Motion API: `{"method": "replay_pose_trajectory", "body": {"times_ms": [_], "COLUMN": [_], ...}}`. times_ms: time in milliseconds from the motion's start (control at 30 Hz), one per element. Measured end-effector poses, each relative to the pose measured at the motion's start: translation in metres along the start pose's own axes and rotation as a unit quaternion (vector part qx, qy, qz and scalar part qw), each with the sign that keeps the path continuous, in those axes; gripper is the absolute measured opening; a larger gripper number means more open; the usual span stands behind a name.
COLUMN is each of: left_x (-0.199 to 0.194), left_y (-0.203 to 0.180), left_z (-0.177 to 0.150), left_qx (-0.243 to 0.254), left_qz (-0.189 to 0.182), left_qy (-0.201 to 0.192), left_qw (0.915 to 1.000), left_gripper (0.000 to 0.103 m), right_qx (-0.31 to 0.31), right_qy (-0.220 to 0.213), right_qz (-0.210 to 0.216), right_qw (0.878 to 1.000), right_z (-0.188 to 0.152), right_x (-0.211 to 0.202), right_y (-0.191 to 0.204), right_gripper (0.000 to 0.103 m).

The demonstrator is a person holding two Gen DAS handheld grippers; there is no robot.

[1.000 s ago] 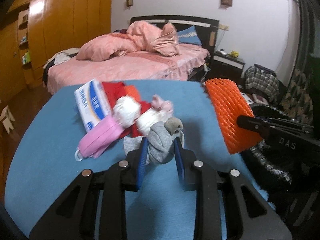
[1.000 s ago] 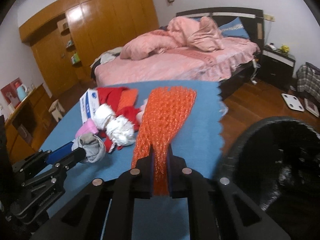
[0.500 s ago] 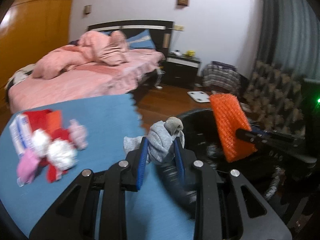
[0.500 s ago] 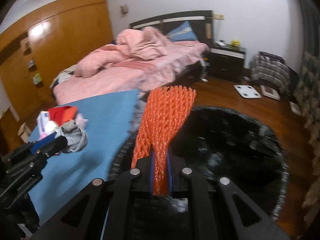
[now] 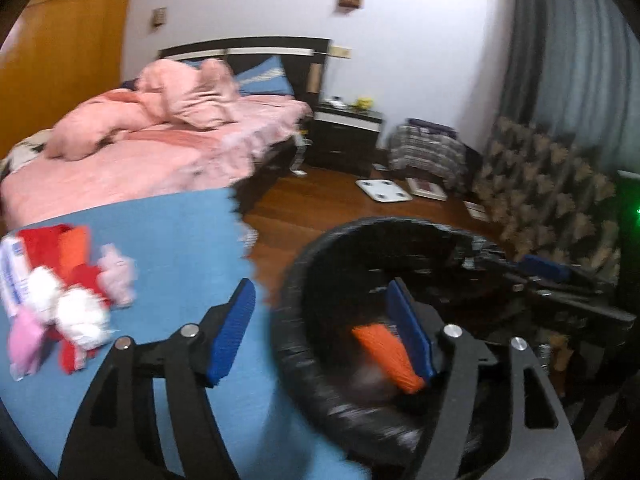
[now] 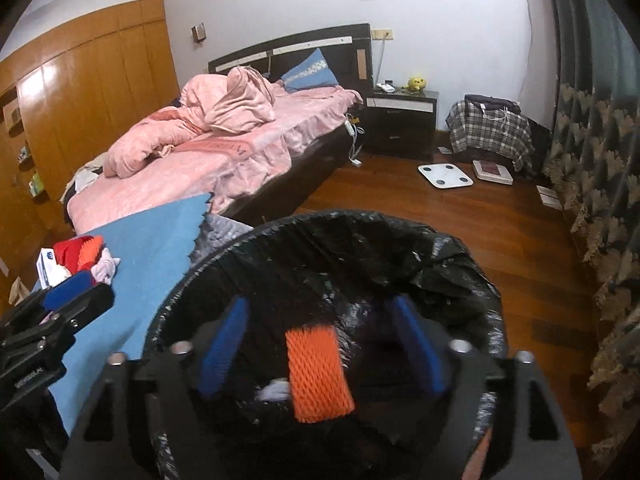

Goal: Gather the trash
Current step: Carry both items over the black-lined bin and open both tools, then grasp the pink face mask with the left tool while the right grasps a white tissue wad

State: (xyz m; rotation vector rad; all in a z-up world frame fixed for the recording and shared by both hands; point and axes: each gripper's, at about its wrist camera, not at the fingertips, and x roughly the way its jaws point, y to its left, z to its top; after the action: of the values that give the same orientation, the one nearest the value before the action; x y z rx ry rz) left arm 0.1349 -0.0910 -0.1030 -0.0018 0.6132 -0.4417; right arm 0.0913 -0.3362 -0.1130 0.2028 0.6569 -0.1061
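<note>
- Behind, a rumpled pink bed [image 6: 224, 148] stood on glossy wood flooring.
- Both grippers, left gripper [image 5: 320, 328] and right gripper [image 6: 320, 348], had let go, jaws spread wide.
- Ribbed orange foam netting [image 6: 318, 374], held half a second ago, lay inside the round black-bagged bin [image 6: 400, 236].
- Soft wads [image 5: 72, 304] remained on blue cloth [image 5: 172, 232].

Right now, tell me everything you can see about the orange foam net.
The orange foam net is a flattened mesh sleeve of soft-looking foam with a diamond weave. It sits inside the black-lined trash bin, tilted, beside something pale. Both grippers are open and neither touches it. In the left wrist view it is blurred.
</note>
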Motion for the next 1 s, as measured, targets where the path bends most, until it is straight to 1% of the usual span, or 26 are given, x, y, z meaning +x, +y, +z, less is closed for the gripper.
{"method": "replay_pose_trajectory", "body": {"times_ms": [33, 67, 133, 167, 200, 233, 400, 433, 467, 567, 700, 800, 900, 967, 1000], "left_x": [-0.006, -0.012, -0.020, -0.024, -0.031, -0.035, -0.054, -0.058, -0.059, -0.056, -0.047, -0.039, -0.035, -0.032, -0.032], "left_y": [0.011, 0.024, 0.045, 0.058, 0.075, 0.086, 0.153, 0.170, 0.181, 0.208, 0.229, 0.237, 0.242, 0.245, 0.245], "left_z": [-0.002, -0.005, -0.008, -0.010, -0.014, -0.014, -0.022, -0.022, -0.024, -0.029, -0.037, -0.044, -0.049, -0.051, -0.052], "left_qx": [-0.002, -0.004, -0.007, -0.012, -0.019, -0.023, -0.043, -0.052, -0.060, -0.072, -0.084, -0.092, -0.101, -0.104, -0.103], "left_qz": [0.019, 0.044, 0.078, 0.095, 0.119, 0.133, 0.221, 0.236, 0.245, 0.261, 0.259, 0.251, 0.238, 0.230, 0.228], "left_qy": [-0.004, -0.008, -0.009, -0.008, -0.009, -0.009, -0.006, -0.004, -0.002, 0.010, 0.030, 0.046, 0.062, 0.069, 0.071], "left_qw": [0.9998, 0.9990, 0.9969, 0.9954, 0.9927, 0.9908, 0.9743, 0.9703, 0.9677, 0.9625, 0.9616, 0.9624, 0.9639, 0.9652, 0.9657], "left_gripper": [0.074, 0.075, 0.075, 0.075, 0.075, 0.075, 0.075, 0.075, 0.074, 0.074, 0.070, 0.065, 0.051, 0.031, 0.027], "right_qx": [-0.003, -0.008, -0.021, -0.026, -0.034, -0.042, -0.087, -0.091, -0.100, -0.113, -0.128, -0.129, -0.135, -0.139, -0.140], "right_qy": [-0.003, -0.006, -0.010, -0.011, -0.012, -0.012, -0.014, -0.014, -0.012, -0.007, 0.005, 0.015, 0.019, 0.022, 0.023], "right_qz": [0.004, 0.011, 0.030, 0.039, 0.053, 0.066, 0.123, 0.128, 0.138, 0.149, 0.151, 0.154, 0.156, 0.162, 0.164], "right_qw": [1.000, 1.000, 0.999, 0.999, 0.998, 0.997, 0.988, 0.987, 0.985, 0.982, 0.980, 0.980, 0.978, 0.977, 0.976], "right_z": [0.000, 0.001, 0.003, 0.004, 0.006, 0.007, 0.008, 0.008, 0.006, 0.002, -0.007, -0.011, -0.013, -0.014, -0.014], "right_x": [0.000, 0.001, 0.005, 0.007, 0.011, 0.014, 0.033, 0.034, 0.039, 0.052, 0.070, 0.078, 0.083, 0.086, 0.087], "right_y": [0.005, 0.013, 0.033, 0.043, 0.059, 0.073, 0.145, 0.153, 0.172, 0.199, 0.231, 0.240, 0.246, 0.252, 0.255], "right_gripper": [0.091, 0.092, 0.095, 0.096, 0.096, 0.096, 0.096, 0.096, 0.096, 0.096, 0.096, 0.095, 0.095, 0.094, 0.093]}}
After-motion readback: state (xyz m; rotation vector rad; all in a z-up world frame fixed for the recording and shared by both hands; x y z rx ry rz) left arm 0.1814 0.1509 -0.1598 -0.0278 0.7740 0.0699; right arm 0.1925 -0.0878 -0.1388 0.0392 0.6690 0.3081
